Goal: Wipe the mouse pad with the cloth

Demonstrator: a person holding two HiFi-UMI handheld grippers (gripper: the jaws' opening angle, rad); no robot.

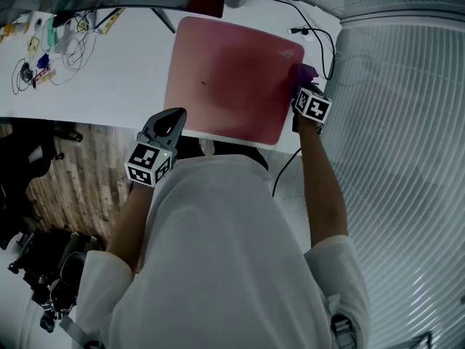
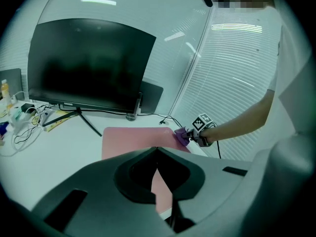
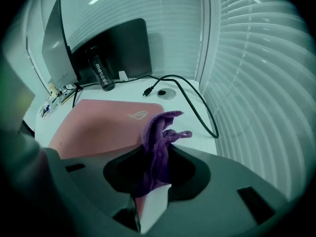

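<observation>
From the head view we saw the right gripper (image 1: 306, 91) pinching the purple cloth (image 1: 305, 72) at the far right corner of the pink mouse pad (image 1: 225, 78), with cables (image 1: 51, 46) lying well to its left; the left gripper view showed the left gripper (image 2: 157, 150) closed and empty, facing a monitor (image 2: 89, 65); the right gripper view showed a logo (image 3: 138, 115) on the pad and a bottle (image 3: 100, 74) with print we couldn't read.

Counted on one white desk (image 1: 109, 86) were one pink mouse pad (image 1: 225, 78), one purple cloth (image 3: 157, 147), one dark monitor (image 2: 89, 63), one black bottle (image 3: 100, 74) and two grippers, the left gripper (image 1: 171, 118) and the right gripper (image 1: 302, 87).
</observation>
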